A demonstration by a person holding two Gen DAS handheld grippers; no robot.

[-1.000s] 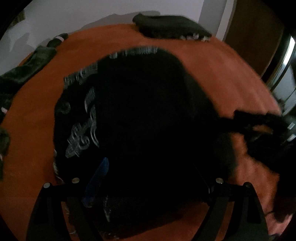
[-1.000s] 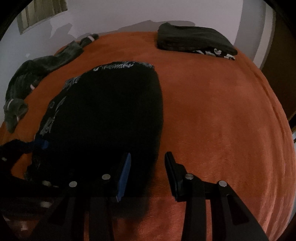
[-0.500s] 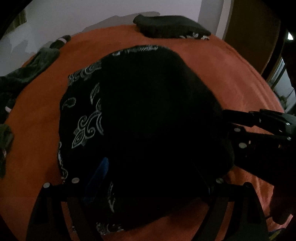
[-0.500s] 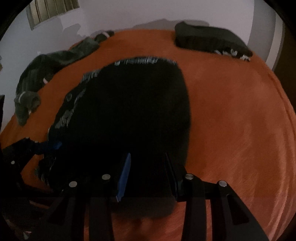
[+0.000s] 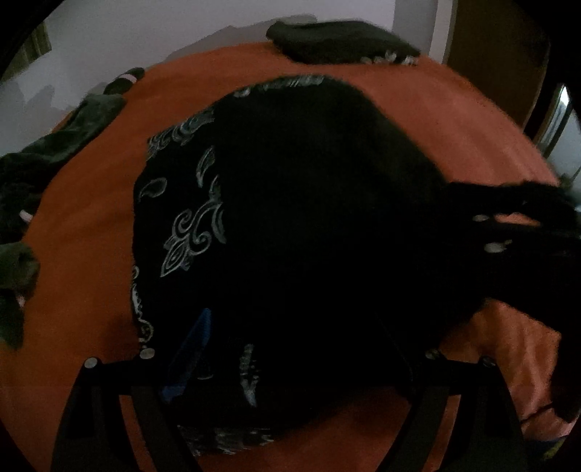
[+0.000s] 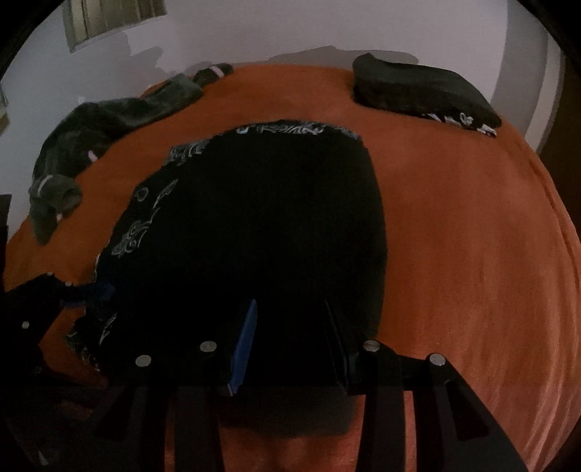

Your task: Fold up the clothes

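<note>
- Left gripper (image 5: 290,348) hovering wide open over black garment (image 5: 308,225); showing right gripper (image 5: 508,225) at 3 o'clock.
- Right gripper (image 6: 290,326) hanging part-open, gripping nothing visible; showing window (image 6: 112,18) at 11 o'clock.

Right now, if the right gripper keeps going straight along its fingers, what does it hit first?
Most likely the black garment: the right gripper points down at its near part, jaws partly open. Depth is unclear; the orange blanket lies underneath.

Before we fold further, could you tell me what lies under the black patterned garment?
The orange blanket shows all round the black garment; whatever lies beneath its middle is covered.
</note>
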